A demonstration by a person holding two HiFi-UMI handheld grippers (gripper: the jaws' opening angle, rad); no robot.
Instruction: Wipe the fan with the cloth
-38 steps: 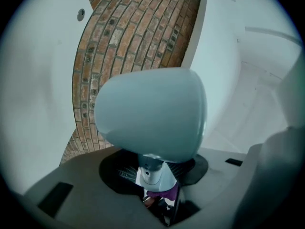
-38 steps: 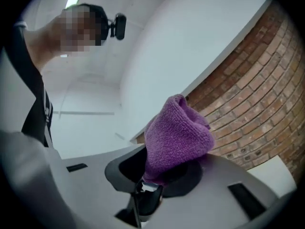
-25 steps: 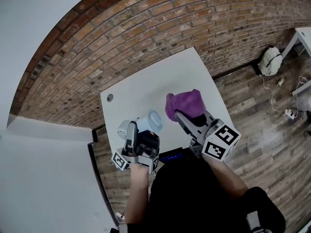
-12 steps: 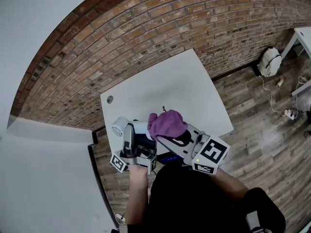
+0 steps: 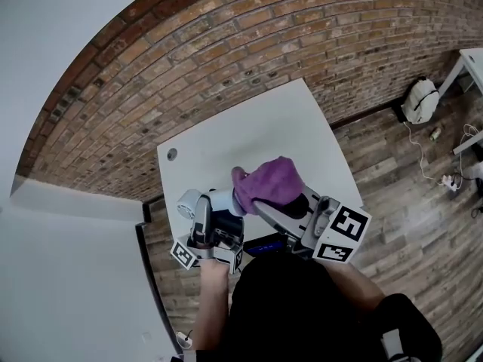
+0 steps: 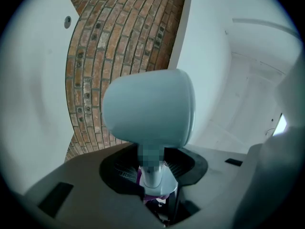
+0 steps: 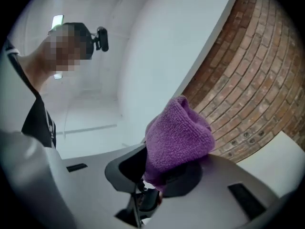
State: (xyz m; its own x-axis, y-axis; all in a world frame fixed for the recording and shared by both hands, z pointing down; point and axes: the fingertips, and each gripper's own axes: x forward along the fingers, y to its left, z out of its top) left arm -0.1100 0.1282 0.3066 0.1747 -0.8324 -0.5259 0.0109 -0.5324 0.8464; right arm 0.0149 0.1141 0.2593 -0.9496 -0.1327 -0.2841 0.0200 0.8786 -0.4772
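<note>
A small pale-blue fan is held above the white table, its stem clamped between the jaws of my left gripper. In the left gripper view the fan's rounded head fills the middle and its stem sits in my left gripper. My right gripper is shut on a bunched purple cloth, which lies against the fan's right side. In the right gripper view the cloth bulges out of the right gripper, hiding the fingertips.
A brick wall runs behind the table. Wooden floor lies to the right, with a white backpack, cables and the corner of another white table. The person's head with its camera shows in the right gripper view.
My right gripper has carried the purple cloth left, from beside the fan to against it. The fan's head has turned towards the left in my left gripper, which has stayed in place.
</note>
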